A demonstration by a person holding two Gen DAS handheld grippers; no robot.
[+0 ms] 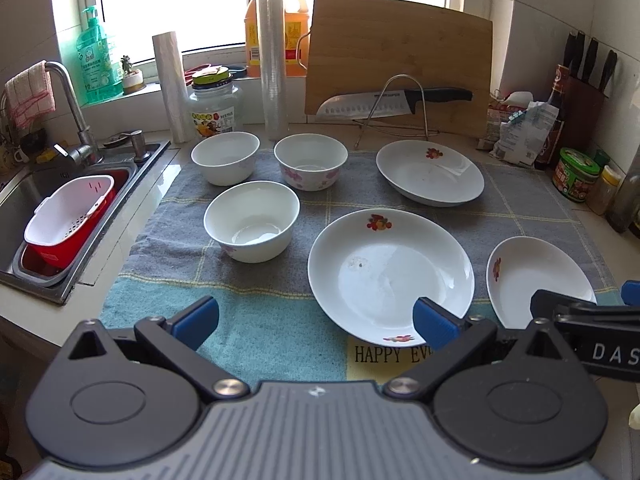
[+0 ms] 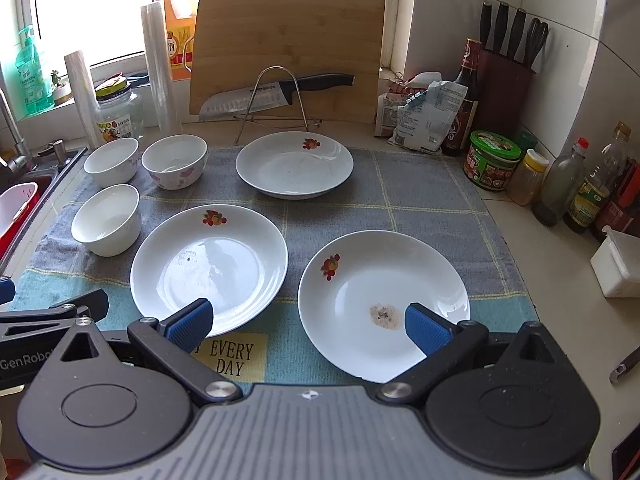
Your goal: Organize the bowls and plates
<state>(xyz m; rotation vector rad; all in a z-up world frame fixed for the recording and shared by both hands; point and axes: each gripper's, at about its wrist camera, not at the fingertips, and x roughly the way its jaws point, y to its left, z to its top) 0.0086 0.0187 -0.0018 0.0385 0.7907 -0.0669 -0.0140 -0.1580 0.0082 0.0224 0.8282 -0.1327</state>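
Note:
Three white plates with a fruit print lie on the grey-blue towel (image 1: 280,320): a near middle plate (image 1: 390,276) (image 2: 208,264), a near right plate (image 1: 536,280) (image 2: 380,300) with a brown stain, and a far plate (image 1: 430,172) (image 2: 294,164). Three white bowls stand at the left: near (image 1: 252,220) (image 2: 106,220), far left (image 1: 225,157) (image 2: 112,159), and far middle with pink flowers (image 1: 311,161) (image 2: 175,161). My left gripper (image 1: 316,322) is open and empty above the towel's front edge. My right gripper (image 2: 306,322) is open and empty above the near edge of the right plate.
A sink (image 1: 24,200) with a red and white basket (image 1: 68,216) lies at the left. A cutting board (image 1: 400,60), knife on a rack (image 1: 392,102), jar (image 1: 214,108) and wrap rolls (image 1: 273,64) stand behind. Bottles and jars (image 2: 560,184) and a knife block (image 2: 506,88) crowd the right.

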